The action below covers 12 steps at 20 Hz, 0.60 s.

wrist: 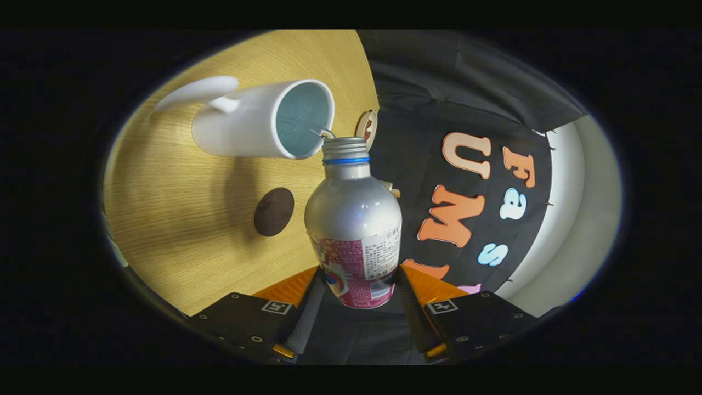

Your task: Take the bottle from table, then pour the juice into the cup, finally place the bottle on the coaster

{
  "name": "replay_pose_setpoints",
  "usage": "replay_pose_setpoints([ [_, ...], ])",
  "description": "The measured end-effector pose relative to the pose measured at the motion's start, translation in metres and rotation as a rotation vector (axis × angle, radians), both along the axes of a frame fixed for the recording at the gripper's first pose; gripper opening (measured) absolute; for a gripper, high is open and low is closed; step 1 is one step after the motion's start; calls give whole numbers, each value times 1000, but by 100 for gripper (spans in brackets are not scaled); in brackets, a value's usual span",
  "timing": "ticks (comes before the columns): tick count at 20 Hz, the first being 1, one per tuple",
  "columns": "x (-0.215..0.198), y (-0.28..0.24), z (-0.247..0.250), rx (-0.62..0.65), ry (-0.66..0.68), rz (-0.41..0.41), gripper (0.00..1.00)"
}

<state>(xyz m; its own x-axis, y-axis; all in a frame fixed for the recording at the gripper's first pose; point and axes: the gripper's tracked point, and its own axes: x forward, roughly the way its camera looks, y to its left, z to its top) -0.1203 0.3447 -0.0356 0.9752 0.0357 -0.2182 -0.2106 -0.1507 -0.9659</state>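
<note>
A silver bottle (354, 219) with a pink label and a blue neck ring sits between my fingers, and the gripper (357, 296) is shut on its lower body. The whole view is rolled, so the bottle is tipped over. Its open threaded mouth reaches the rim of a white cup (258, 120) with a handle, which stands on the wooden table (181, 219). A thin stream runs from the mouth into the cup. A dark round coaster (273, 212) lies on the table beside the bottle, short of the cup.
A small round wooden piece (366, 127) rests near the table's edge beyond the cup. The black cloth wall (466, 109) hangs past the table edge, with a pale wall (581, 208) beyond it.
</note>
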Motion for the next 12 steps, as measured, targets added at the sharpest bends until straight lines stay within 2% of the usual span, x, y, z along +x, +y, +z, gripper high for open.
replay_pose_setpoints([
  [12,1,7,0,-26,11,20,73],
])
